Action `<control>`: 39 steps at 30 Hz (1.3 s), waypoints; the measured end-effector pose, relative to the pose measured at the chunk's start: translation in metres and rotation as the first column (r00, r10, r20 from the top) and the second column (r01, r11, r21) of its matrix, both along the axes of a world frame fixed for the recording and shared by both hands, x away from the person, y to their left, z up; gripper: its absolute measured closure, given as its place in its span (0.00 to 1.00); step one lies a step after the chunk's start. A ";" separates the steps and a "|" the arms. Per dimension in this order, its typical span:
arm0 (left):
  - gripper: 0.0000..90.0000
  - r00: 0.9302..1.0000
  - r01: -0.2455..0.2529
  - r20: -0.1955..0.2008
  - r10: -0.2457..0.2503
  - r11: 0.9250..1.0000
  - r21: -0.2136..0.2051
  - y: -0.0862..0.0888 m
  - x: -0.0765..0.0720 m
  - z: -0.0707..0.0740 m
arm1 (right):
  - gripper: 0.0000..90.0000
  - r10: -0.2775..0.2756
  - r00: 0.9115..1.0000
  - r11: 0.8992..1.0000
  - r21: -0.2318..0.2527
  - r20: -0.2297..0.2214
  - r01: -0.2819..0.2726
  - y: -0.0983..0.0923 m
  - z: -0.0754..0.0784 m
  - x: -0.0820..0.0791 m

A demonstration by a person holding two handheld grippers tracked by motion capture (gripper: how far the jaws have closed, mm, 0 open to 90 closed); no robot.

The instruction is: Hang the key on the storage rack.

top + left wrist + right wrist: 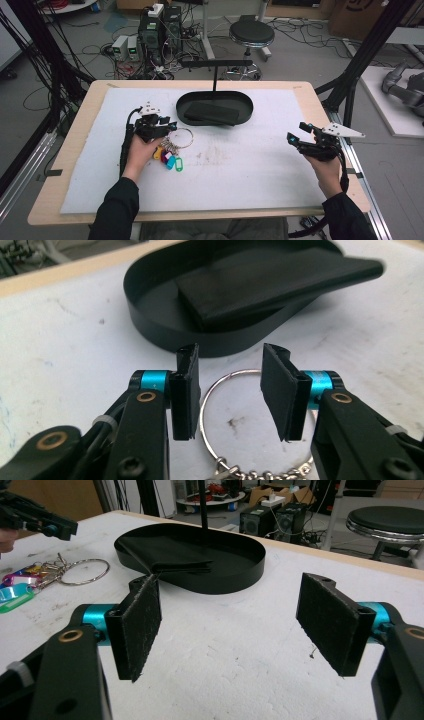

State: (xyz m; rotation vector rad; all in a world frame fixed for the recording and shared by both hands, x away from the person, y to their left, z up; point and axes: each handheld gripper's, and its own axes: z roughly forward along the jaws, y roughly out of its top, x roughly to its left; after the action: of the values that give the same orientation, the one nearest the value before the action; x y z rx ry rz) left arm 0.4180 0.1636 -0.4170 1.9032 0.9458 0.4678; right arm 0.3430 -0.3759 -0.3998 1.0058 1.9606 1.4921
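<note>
A large metal key ring (181, 137) with several coloured tags (171, 161) lies on the white mat, left of centre. My left gripper (167, 125) is low over it. In the left gripper view its jaws (230, 385) stand a little apart with the key ring (206, 396) on the mat between and below the pads, and no pad presses on it. Behind the ring sits an oval black tray (248, 107) holding a flat black case (212, 114). My right gripper (296, 138) hovers at the right of the mat, jaws (230, 625) wide open and empty.
A thin black T-shaped stand (215, 75) rises from the tray's far side. The white mat (240, 170) covers most of the wooden table. Beyond the table's far edge stand a stool (251, 34) and computer boxes (160, 30) among cables on the floor.
</note>
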 end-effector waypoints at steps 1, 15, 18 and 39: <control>0.67 1.000 0.000 -0.009 0.001 1.000 0.006 -0.001 0.002 -0.002 | 0.30 0.002 1.000 1.000 -0.002 0.000 -0.002 0.000 0.000 0.000; 0.81 0.994 -0.030 -0.104 0.046 0.988 0.148 -0.006 0.017 -0.025 | 0.30 0.005 1.000 1.000 0.002 -0.005 -0.005 0.000 -0.001 0.000; 0.80 0.993 -0.020 -0.109 0.039 0.985 0.171 -0.010 0.017 -0.029 | 0.30 0.006 1.000 1.000 0.001 0.000 -0.006 0.000 0.000 0.000; 0.96 1.000 0.001 0.028 -0.004 0.997 0.078 -0.006 -0.009 0.003 | 0.30 -0.002 1.000 1.000 0.015 0.007 0.002 -0.003 0.000 0.000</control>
State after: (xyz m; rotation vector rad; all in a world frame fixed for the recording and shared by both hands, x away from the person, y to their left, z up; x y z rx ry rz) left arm 0.4088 0.1580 -0.4145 1.9621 0.9185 0.5354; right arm 0.3430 -0.3791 -0.3994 1.0069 1.9456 1.5091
